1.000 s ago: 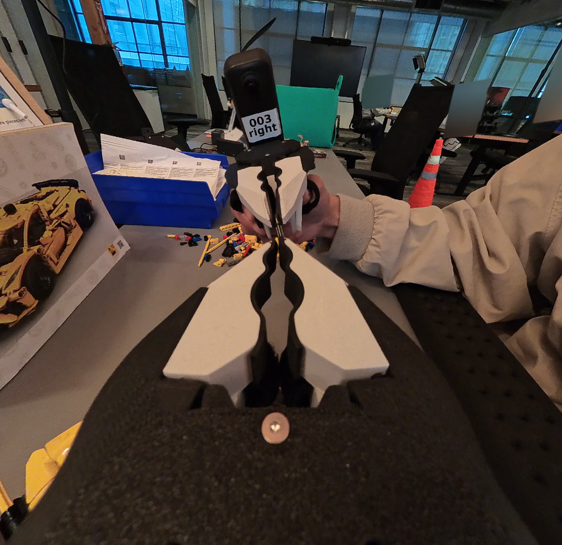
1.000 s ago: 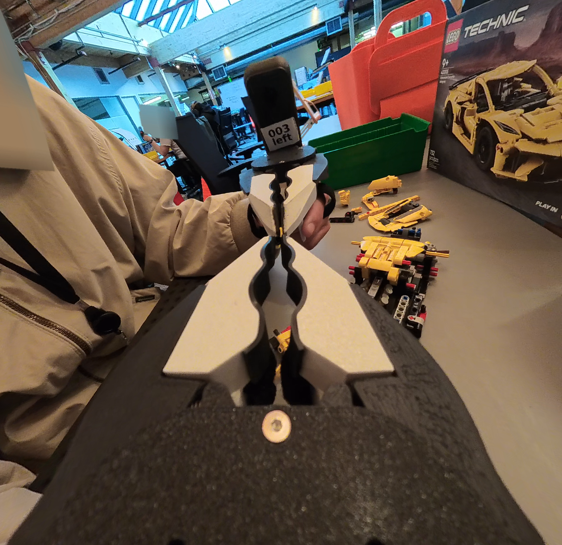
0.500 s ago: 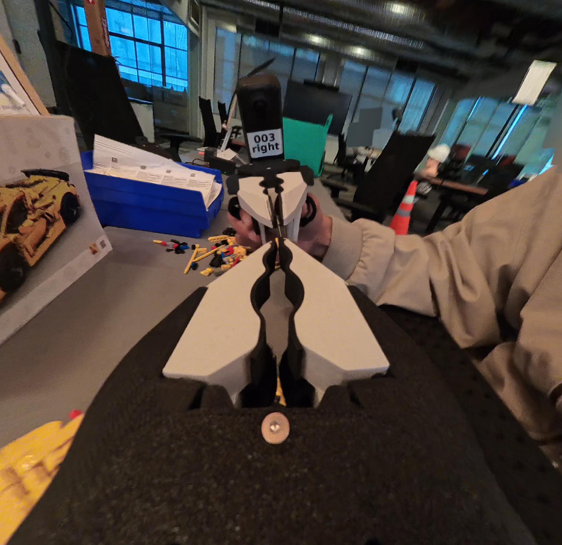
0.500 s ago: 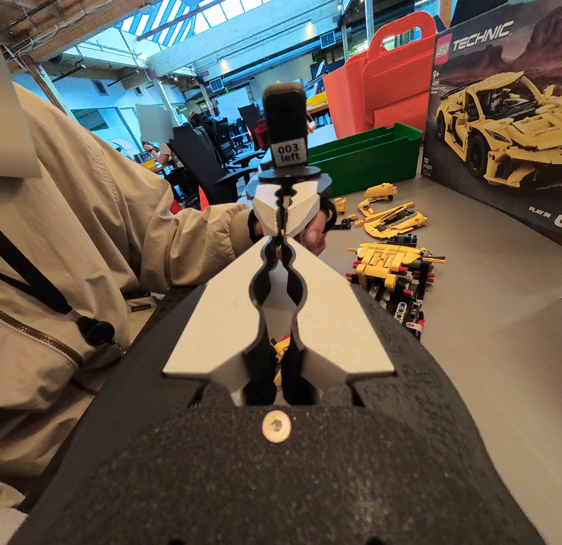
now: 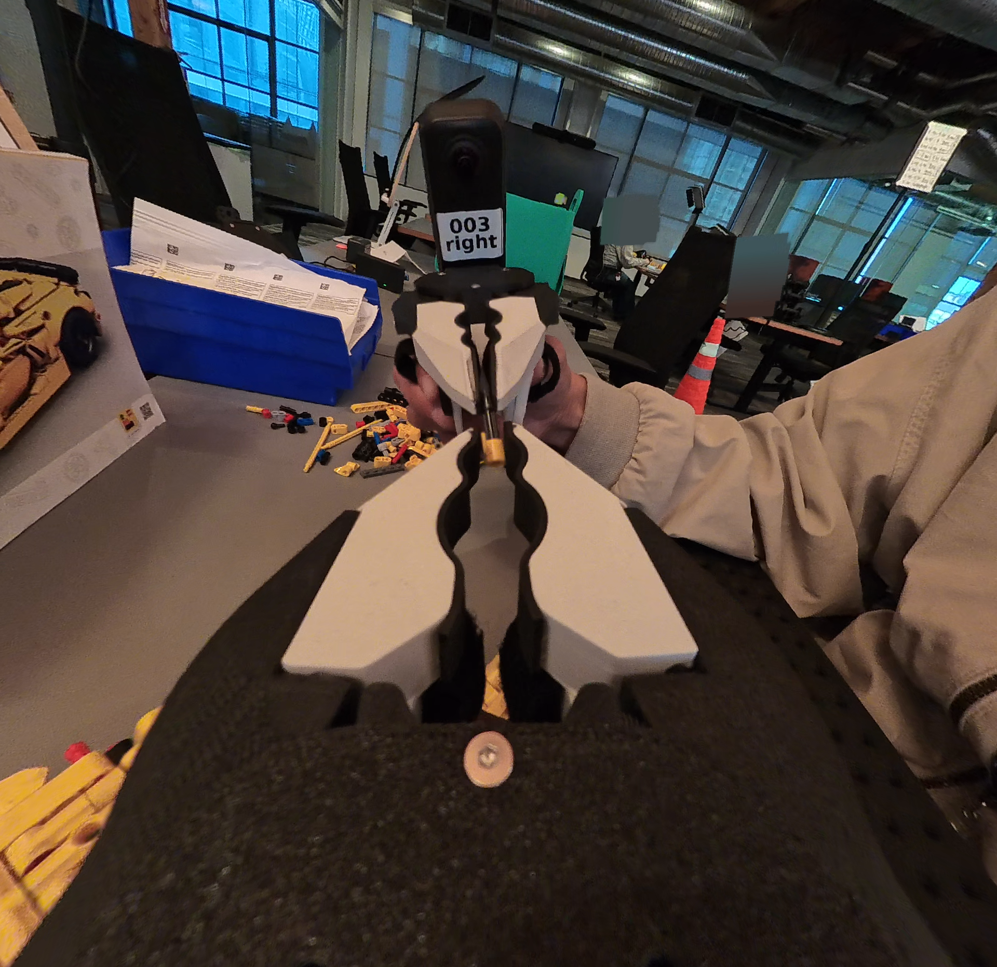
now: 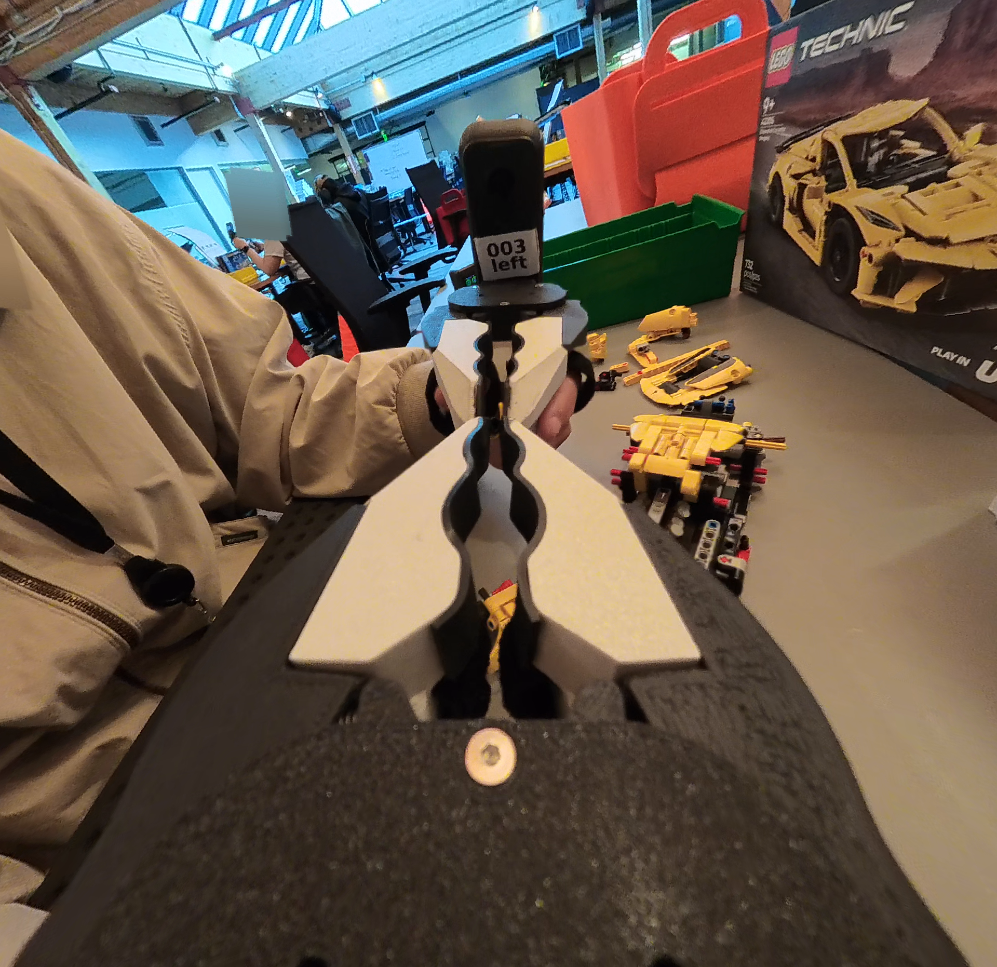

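Yellow brick piece (image 5: 492, 449) pinched at left gripper (image 5: 490, 444) tips, right gripper (image 6: 493, 428) closed on thin dark pin (image 5: 484, 401)

Left claw (image 5: 490, 444) level, pointing straight at the right claw (image 5: 484, 401); the two meet tip to tip. Left claw's white fingers (image 5: 402, 579) drawn close, only a narrow gap between the wavy black pads, tips pinched on a small yellow piece (image 5: 492, 449). Right claw's fingers (image 6: 582, 569) likewise nearly together, tips closed on a thin dark pin that runs toward that same piece. Each claw is gripped from behind by a bare hand: right hand (image 5: 558, 401) wrapped round the handle, left hand (image 6: 555, 417) the same. Both forearms in beige jacket sleeves (image 5: 782, 471), elbows bent, reaching in from the person's torso.
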